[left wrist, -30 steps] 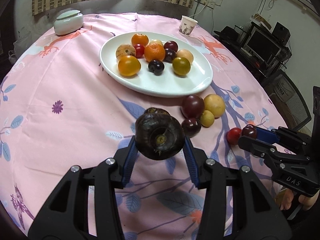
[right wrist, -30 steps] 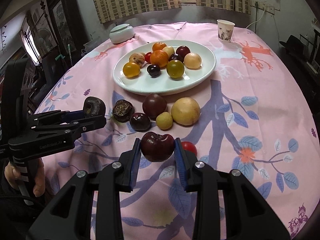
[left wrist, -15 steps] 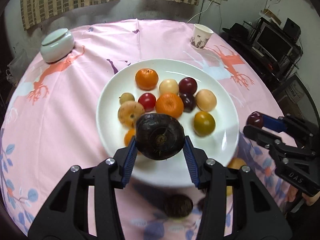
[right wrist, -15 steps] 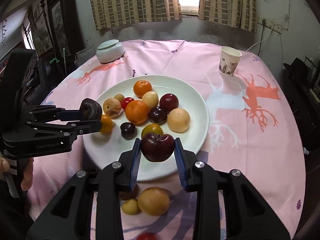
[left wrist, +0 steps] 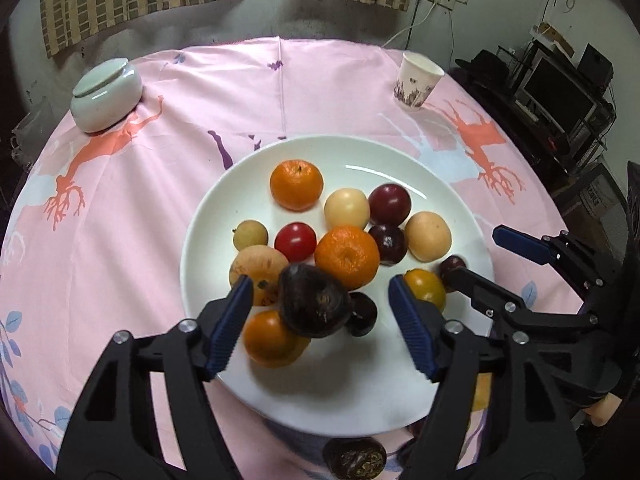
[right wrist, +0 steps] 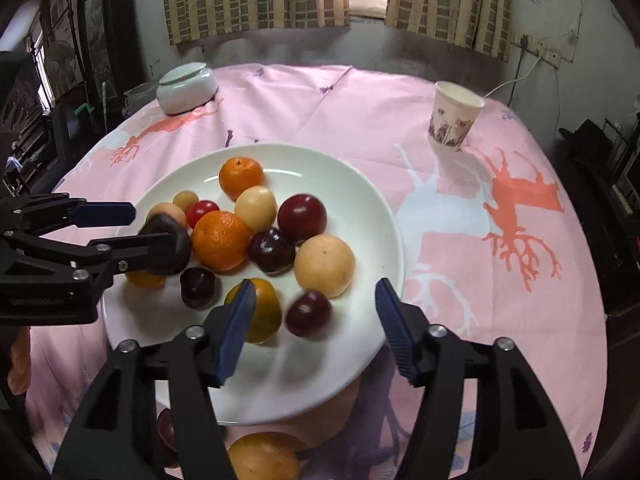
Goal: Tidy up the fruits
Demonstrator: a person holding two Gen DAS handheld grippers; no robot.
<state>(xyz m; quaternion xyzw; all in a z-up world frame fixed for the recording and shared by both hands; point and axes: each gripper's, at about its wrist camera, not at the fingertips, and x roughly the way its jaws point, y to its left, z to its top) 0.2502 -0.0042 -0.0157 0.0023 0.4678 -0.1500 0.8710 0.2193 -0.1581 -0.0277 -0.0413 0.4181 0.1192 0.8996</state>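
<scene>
A white plate (left wrist: 400, 160) (right wrist: 360, 184) on the pink cloth holds several fruits: oranges, plums, pale round ones, a red tomato. My left gripper (left wrist: 319, 286) hangs over the plate's near side with its jaws opening. A dark wrinkled passion fruit (left wrist: 312, 304) sits loose between the blue pads, touching neither. My right gripper (right wrist: 315, 287) is also opening over the plate. A blurred dark red plum (right wrist: 308, 314) lies free just beyond its fingers. In the right wrist view the left gripper (right wrist: 144, 226) shows at the left, with the passion fruit (right wrist: 168, 248) by it.
A lidded white jar (left wrist: 106, 96) stands at the far left and a paper cup (left wrist: 416, 80) at the far right. Loose fruit lies on the cloth by the plate's near rim: a passion fruit (left wrist: 354, 458) and a yellow fruit (right wrist: 262, 456). Electronics (left wrist: 556, 96) crowd the right.
Both grippers carried their fruit from the loose pile to above the plate. Their jaws have since spread, and the passion fruit and the plum have come free of the pads.
</scene>
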